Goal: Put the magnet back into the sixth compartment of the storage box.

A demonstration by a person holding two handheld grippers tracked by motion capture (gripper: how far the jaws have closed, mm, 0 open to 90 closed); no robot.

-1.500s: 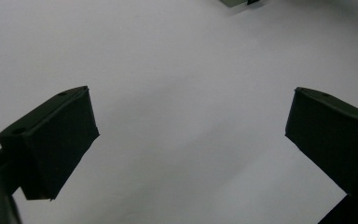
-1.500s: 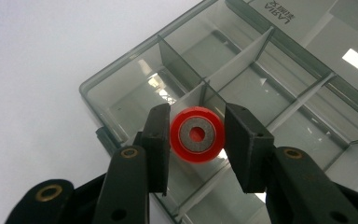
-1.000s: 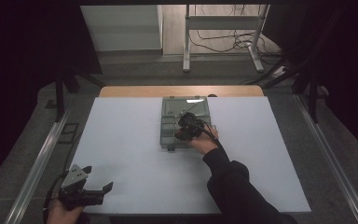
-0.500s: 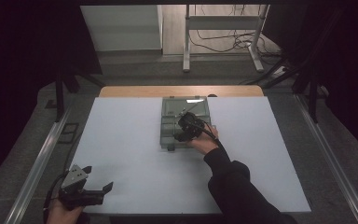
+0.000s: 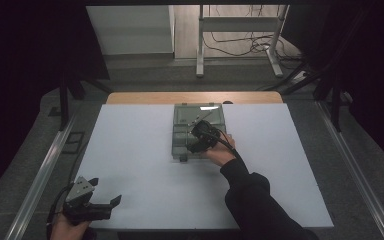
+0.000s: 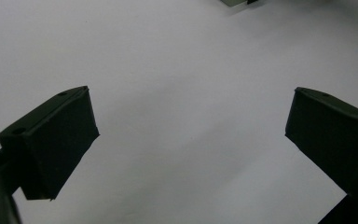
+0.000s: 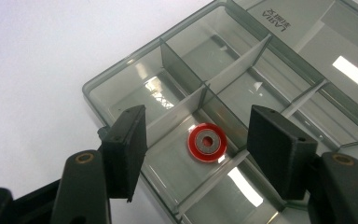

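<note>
Resting at seven o'clock on the white table (image 5: pixel 145 165), the left gripper (image 5: pixel 105 202) gapes empty; at centre, the right gripper (image 7: pixel 196 140) hangs spread over the clear grey plastic compartment box (image 7: pixel 242 88), red ring-shaped washer (image 7: pixel 207 142) lying between its jaws; nothing has shifted since earlier

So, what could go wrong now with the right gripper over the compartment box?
The right gripper is open above the red washer, which lies flat on the floor of one compartment; the jaws may slide over it. The thin dividers stand close, so a jaw could catch one and shift the clear box, which nothing holds; the left gripper is far off.
</note>
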